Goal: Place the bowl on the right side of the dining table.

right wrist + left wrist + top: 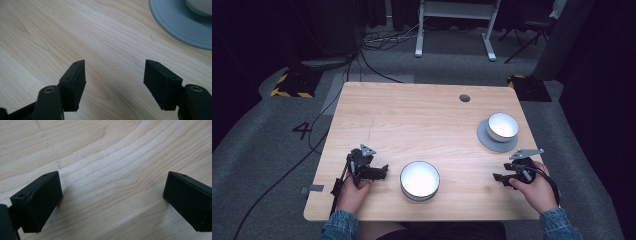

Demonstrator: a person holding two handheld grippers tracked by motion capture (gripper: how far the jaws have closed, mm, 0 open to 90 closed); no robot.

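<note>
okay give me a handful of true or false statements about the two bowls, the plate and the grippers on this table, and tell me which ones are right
1. One white bowl sits on a grey plate. True.
2. The other bowl also sits on a plate. False: it stands directly on the wooden table.
3. The left gripper is open, with bare wood between its jaws. True.
4. The right gripper is shut on the plate's rim. False: it is open, and the plate lies beyond its jaws, untouched.
5. The bowl near the front edge lies between the two hands in the high view. True.
</note>
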